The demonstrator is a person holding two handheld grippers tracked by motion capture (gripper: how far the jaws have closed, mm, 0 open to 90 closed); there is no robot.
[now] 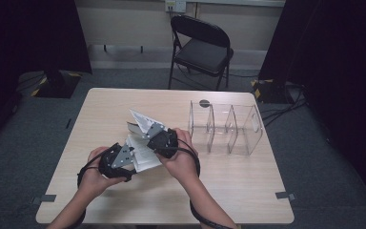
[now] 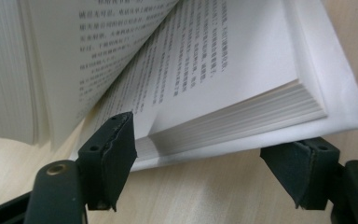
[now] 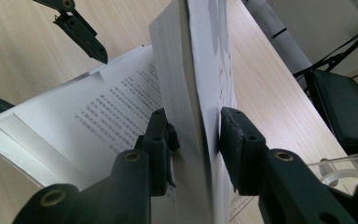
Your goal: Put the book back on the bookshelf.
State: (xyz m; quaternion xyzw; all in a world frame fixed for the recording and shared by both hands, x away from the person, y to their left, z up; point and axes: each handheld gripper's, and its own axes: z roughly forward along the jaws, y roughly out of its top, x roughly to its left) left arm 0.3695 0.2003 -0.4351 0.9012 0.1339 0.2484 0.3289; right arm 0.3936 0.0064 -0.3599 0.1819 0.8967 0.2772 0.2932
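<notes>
While the right gripper (image 3: pixel 196 140) pinches the raised half upright, the book (image 1: pixel 143 143) lies open mid-table, spine running toward the clear organizer (image 1: pixel 226 126); left gripper (image 2: pixel 209 163) jaws spread at its lower edge.

Each of my hands carries a black gripper: the left gripper (image 1: pixel 116 161) and right gripper (image 1: pixel 158 137) each wear a grey three-cornered plate dotted with holes. Black cables trail back along my bare forearms. Brass-coloured screws sit in the matte jaws.
</notes>
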